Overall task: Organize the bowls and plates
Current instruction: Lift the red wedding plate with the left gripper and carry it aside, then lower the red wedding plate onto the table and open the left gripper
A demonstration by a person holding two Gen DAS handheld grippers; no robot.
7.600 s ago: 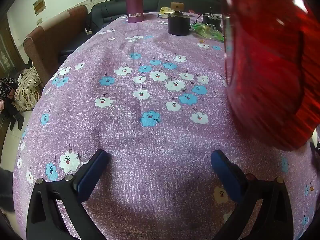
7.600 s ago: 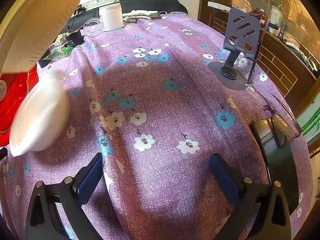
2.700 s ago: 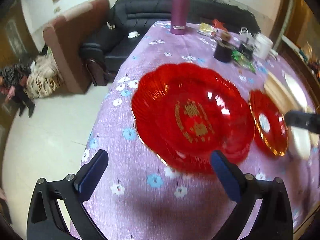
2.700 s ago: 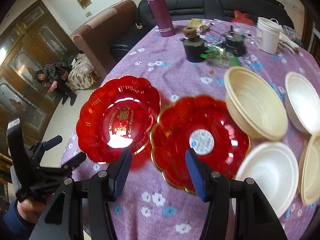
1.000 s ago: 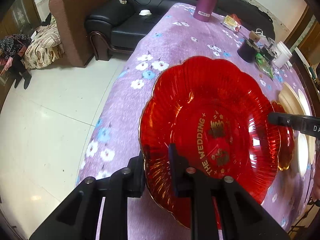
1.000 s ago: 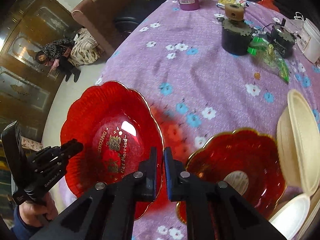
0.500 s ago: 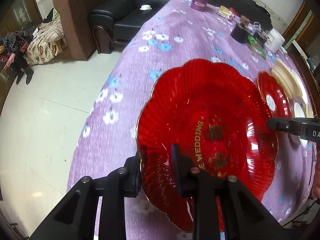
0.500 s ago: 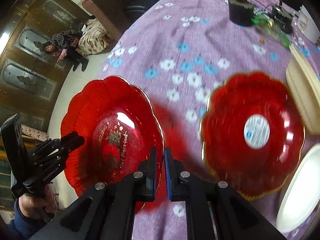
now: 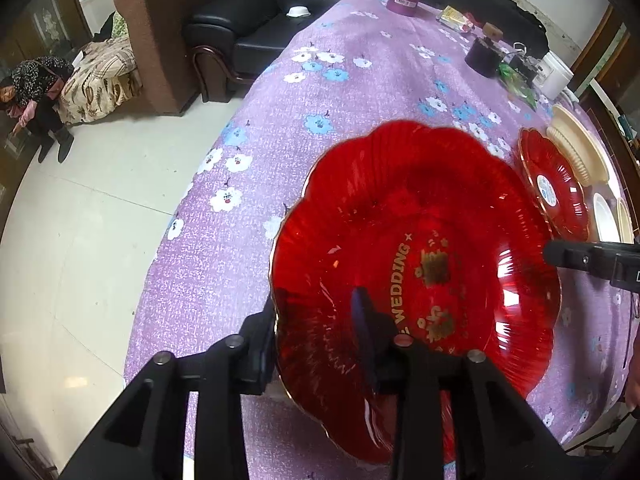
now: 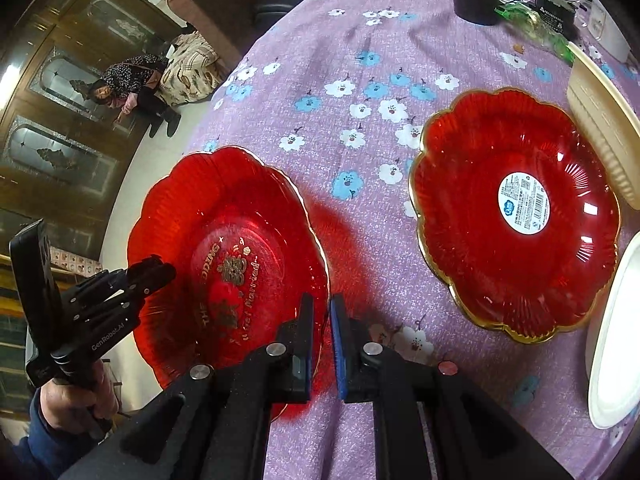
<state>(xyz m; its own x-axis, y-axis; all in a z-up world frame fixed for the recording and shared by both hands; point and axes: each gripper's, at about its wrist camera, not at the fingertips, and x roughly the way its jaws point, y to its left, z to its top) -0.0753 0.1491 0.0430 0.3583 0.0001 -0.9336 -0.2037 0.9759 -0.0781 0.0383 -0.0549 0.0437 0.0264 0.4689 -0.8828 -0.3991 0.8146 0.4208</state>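
Both clamped on opposite rims of the red wedding plate (image 9: 416, 264): left gripper (image 9: 316, 320), right gripper (image 10: 321, 344), above the table (image 10: 360, 40) beside the second red plate (image 10: 516, 216).

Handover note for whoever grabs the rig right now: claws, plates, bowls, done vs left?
Left claw: shut on the wedding plate, gripping its near rim.
Right claw: shut on the same plate's opposite rim.
The plate appears lifted clear of the purple tablecloth.
The stickered red plate lies on the cloth to the right. Past it sit the ribbed cream bowl and the white bowl.
Done: wedding plate gripped by both claws.
Left: probably stack it on the stickered plate, then sort the bowls.
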